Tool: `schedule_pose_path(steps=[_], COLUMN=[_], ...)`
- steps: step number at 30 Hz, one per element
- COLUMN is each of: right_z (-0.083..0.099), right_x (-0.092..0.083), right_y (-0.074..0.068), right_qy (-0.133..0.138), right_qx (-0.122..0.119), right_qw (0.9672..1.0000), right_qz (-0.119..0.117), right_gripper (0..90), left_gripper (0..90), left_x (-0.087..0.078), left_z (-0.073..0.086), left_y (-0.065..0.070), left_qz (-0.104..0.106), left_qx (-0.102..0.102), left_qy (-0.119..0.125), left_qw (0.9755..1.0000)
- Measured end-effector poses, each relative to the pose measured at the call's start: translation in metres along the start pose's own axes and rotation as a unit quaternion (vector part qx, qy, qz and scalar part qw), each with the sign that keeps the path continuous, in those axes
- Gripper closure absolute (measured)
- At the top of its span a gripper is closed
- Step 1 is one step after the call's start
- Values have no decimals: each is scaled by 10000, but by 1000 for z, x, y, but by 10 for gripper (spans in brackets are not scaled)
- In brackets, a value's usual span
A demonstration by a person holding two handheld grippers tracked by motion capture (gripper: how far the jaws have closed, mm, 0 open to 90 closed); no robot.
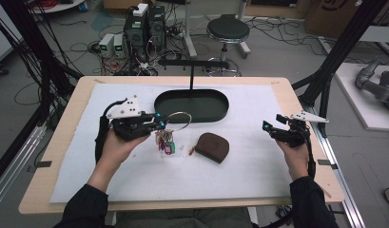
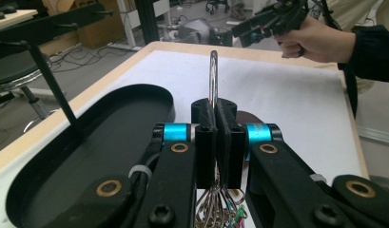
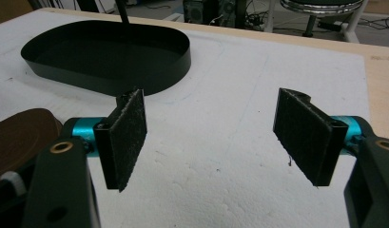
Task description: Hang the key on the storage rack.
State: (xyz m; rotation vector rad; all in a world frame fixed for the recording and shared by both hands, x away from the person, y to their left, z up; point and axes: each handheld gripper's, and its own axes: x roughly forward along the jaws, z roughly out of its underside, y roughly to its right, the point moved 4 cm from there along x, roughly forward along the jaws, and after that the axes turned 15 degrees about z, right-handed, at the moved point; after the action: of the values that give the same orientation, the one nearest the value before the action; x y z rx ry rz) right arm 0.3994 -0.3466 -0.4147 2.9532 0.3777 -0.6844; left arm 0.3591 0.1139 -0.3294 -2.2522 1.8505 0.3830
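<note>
My left gripper (image 1: pixel 160 124) is shut on a large metal key ring (image 1: pixel 180 121) and holds it lifted off the white mat. In the left gripper view the ring (image 2: pixel 213 78) stands up edge-on from between the closed pads (image 2: pixel 216 114). A bunch of keys and coloured tags (image 1: pixel 165 141) hangs below the jaws. A brown pouch (image 1: pixel 212 146) lies on the mat to the right of the keys. My right gripper (image 1: pixel 270 128) hovers at the table's right side, open, with nothing between its pads (image 3: pixel 218 137).
A black oval tray (image 1: pixel 201 118) sits at the back centre of the mat, with a thin black T-shaped stand (image 1: pixel 191 78) rising from it. The mat (image 1: pixel 182 180) covers most of a wooden table. A stool (image 1: pixel 227 31) and cables stand beyond.
</note>
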Motion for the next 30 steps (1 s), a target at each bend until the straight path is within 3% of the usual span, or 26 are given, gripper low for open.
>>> schedule_pose_path(steps=[14, 22, 30], right_z=[0, 0, 1], right_x=[0, 1, 2], right_y=[0, -1, 0], right_qy=[3, -46, -42], right_qx=[1, -3, -28], right_qw=[10000, 10000, 10000], right_qz=[9, -4, -6], right_gripper=[274, 275, 275], left_gripper=[865, 865, 865], left_x=[-7, -6, -7], left_z=[-13, -16, -14], left_y=[-34, -59, -82], left_qz=[-562, -1024, -1290], left_qx=[-81, -195, -368], left_qy=[173, 285, 469], left_qw=[9982, 9941, 9898])
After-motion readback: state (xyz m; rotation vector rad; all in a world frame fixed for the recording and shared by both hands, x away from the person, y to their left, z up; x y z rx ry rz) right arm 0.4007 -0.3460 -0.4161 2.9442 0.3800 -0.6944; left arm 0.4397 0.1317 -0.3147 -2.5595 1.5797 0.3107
